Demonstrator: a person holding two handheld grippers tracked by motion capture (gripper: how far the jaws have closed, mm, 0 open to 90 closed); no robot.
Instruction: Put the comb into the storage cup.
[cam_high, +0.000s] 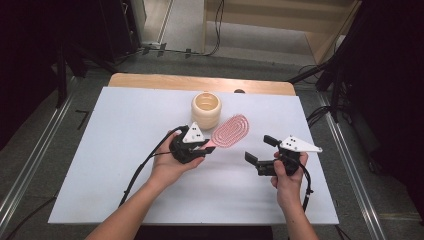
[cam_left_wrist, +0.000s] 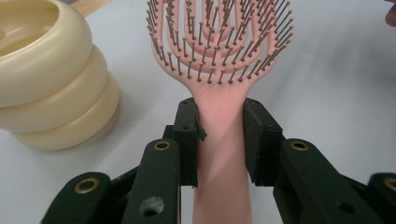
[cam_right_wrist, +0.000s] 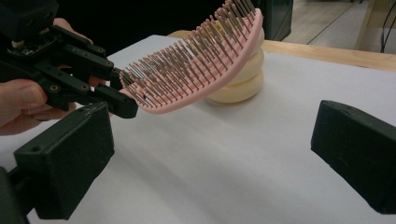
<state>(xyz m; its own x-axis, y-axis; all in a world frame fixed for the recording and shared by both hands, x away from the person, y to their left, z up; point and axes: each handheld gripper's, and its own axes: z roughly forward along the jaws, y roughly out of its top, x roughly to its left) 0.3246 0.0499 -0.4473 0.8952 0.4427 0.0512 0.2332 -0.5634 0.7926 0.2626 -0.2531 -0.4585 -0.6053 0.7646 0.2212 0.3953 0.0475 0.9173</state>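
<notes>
Two hand-held grippers work above a white table (cam_high: 125, 165). One, the left gripper (cam_high: 205, 146), is clenched on the handle of a pink hairbrush (cam_high: 231, 131), holding it off the surface with its bristles facing up and its head tilted upward, just beside a cream ribbed cup (cam_high: 206, 110). In the left gripper view the black pads (cam_left_wrist: 187, 140) press the handle from both sides, close to where it widens into the head. Off to the side, the right gripper (cam_high: 260, 150) hangs with its jaws wide apart and nothing between them. Because the grip sits on a smooth, narrow handle, the brush could likely pivot or slip downward. Its raised head could also knock the cup if swung toward it.
</notes>
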